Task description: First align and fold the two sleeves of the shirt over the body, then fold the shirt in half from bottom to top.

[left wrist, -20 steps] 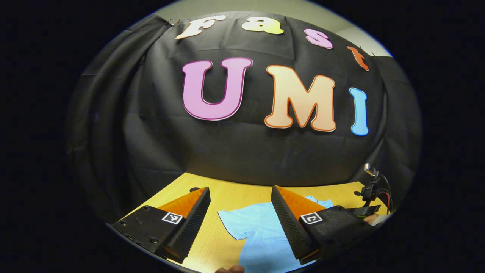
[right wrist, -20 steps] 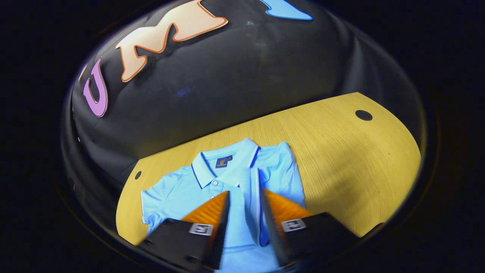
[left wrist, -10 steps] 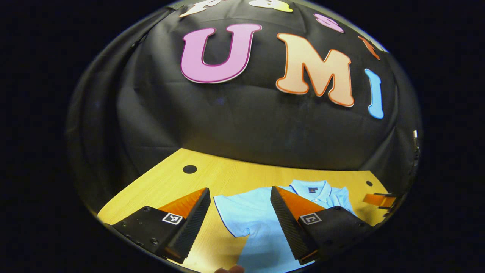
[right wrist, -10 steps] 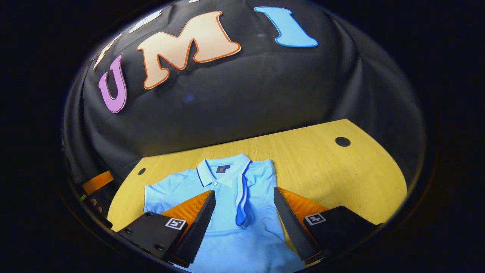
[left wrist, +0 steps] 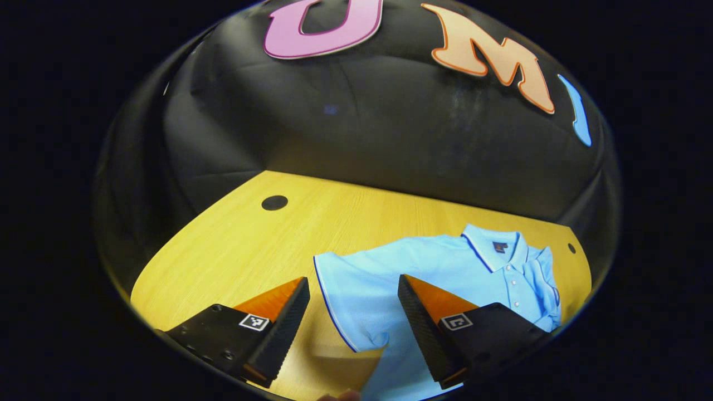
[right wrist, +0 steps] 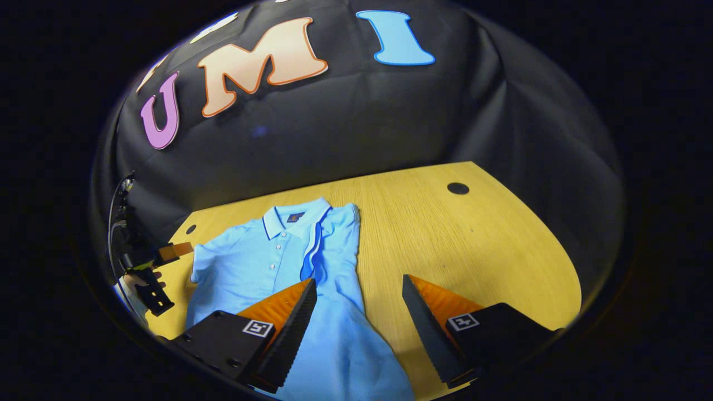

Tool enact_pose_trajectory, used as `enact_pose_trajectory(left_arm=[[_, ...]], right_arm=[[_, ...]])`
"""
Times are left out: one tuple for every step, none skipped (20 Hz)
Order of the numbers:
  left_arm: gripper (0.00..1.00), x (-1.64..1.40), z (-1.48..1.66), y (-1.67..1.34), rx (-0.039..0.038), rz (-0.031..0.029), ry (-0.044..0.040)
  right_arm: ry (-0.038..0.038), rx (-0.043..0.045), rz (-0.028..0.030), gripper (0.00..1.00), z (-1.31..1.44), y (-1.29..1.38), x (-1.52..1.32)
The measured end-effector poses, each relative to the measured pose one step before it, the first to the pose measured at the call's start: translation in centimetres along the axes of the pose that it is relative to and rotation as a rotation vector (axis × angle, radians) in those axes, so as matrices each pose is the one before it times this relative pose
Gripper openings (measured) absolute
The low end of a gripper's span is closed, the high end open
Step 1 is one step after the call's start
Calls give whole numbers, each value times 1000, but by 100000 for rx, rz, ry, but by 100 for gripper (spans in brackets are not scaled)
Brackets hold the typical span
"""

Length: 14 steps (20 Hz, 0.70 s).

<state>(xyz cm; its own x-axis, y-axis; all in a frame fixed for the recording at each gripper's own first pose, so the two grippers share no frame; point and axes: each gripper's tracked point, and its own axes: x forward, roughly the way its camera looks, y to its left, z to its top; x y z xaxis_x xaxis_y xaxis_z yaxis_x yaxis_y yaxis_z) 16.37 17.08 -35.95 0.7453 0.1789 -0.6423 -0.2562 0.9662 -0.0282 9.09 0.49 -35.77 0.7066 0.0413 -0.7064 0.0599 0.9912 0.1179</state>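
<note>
A light blue polo shirt (left wrist: 445, 267) lies flat on the wooden table (left wrist: 234, 245), collar toward the wall. Its left sleeve (left wrist: 345, 301) is spread out on the wood, and my left gripper (left wrist: 352, 280) hovers open just above that sleeve's edge. In the right gripper view the shirt (right wrist: 250, 267) has its right sleeve (right wrist: 315, 253) folded over the body, dark trim showing. My right gripper (right wrist: 359, 280) is open above the shirt's right edge, holding nothing. The left gripper (right wrist: 167, 253) and the hand (right wrist: 133, 278) holding it appear at the far left.
The black cloth wall rises behind the table. The tabletop has a large dark hole (left wrist: 274, 203) at its far left corner, another (right wrist: 458, 188) at the far right, and small holes (right wrist: 190, 229) near the collar. Bare wood (right wrist: 473, 239) stretches right of the shirt.
The right gripper has opened, let go of the right sleeve on the body, and swung right. The left gripper has tipped down toward the spread left sleeve.
</note>
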Motion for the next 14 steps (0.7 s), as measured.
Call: enact_pose_trajectory(left_arm=[[95, 560, -674, 163, 329, 1279, 1823], [95, 533, -331, -37, -345, 453, 888], [95, 280, -370, 1, -825, 1020, 482], [95, 271, -396, 23, -584, 463, 1019], [95, 256, -612, 11, -440, 611, 1308], [95, 189, -640, 88, -282, 930, 2195], [94, 204, -460, 445, 1185, 2267, 1249], [96, 204, 298, -25, 166, 531, -1615], [95, -134, 200, -231, 144, 196, -335], [93, 210, -82, -304, 776, -1532, 405], [80, -97, 154, -729, 1287, -2281, -138], [63, 35, 70, -719, 941, -2396, 594], [46, 160, 82, -684, 313, -1430, -30], [29, 158, 186, -401, 33, 1, -603]], right_arm=[[288, -390, -677, 97, -219, -401, -282], [-145, -1352, -1040, 98, -137, -369, -191], [-1140, -1669, -696, 97, 148, -217, -168], [-603, -964, -118, 97, 246, -76, -198], [-458, -396, 37, 97, 46, -45, -265], [-202, -282, -285, 97, 162, -259, -212], [-59, 22, 269, 97, 27, -174, -288], [246, -18, -141, 97, 63, -184, -113], [-177, -176, -73, 97, -21, -221, -83], [-40, -163, 43, 97, 106, -100, -155], [-53, -13, 241, 98, -40, -182, -268], [-422, 6, -103, 98, 44, -88, -139], [-380, -33, 45, 98, -37, -136, -166], [16, -232, 187, 98, -87, -91, -296]])
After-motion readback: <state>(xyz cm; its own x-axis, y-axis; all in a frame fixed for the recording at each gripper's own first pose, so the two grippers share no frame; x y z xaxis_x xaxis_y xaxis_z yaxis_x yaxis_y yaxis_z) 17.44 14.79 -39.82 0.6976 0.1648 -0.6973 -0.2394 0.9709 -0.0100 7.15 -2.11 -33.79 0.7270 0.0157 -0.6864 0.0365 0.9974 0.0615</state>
